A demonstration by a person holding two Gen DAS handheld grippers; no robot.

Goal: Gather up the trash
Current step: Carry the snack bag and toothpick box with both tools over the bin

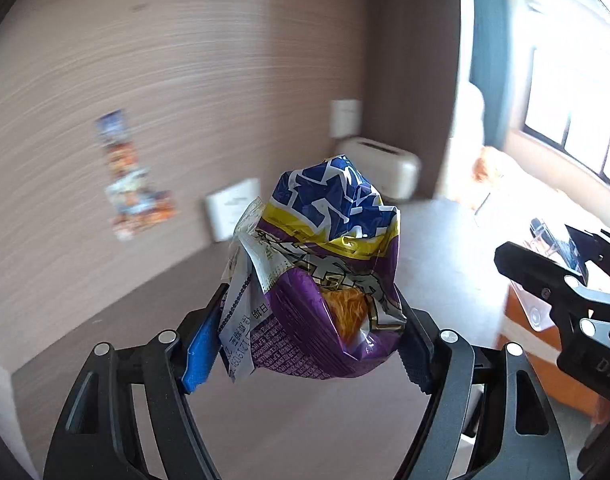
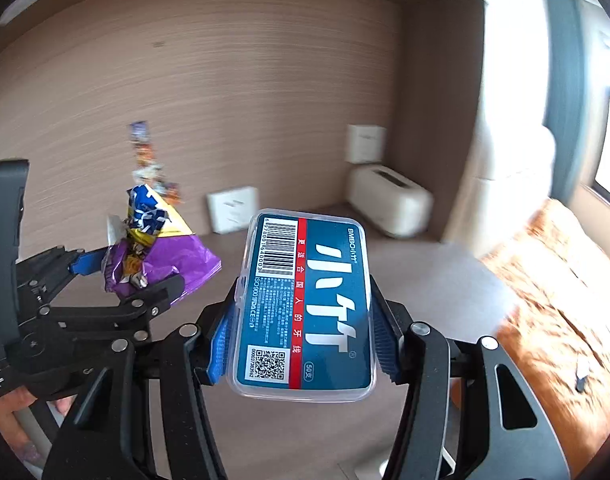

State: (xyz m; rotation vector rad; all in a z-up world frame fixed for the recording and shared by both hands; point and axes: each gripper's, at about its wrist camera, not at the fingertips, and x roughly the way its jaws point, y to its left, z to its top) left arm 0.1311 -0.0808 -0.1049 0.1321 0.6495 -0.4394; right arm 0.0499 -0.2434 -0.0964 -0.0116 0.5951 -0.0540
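My left gripper (image 1: pixel 305 332) is shut on a crumpled purple, blue and yellow snack wrapper (image 1: pixel 325 272), held up in the air above the desk. The wrapper (image 2: pixel 157 252) and the left gripper (image 2: pixel 125 276) also show at the left of the right wrist view. My right gripper (image 2: pixel 305 332) is shut on a clear plastic floss pick box with a blue label (image 2: pixel 305 300), gripped by its long sides. The right gripper shows at the right edge of the left wrist view (image 1: pixel 561 276). Both grippers hang side by side.
A brown desk top (image 2: pixel 425 272) meets a wood-grain wall. A cream toaster (image 2: pixel 389 200) stands in the far corner with white boxes (image 2: pixel 233 208) beside and behind it. A colourful wrapper strip (image 1: pixel 133 184) lies against the wall. An orange blanket (image 2: pixel 553 300) and a window are at the right.
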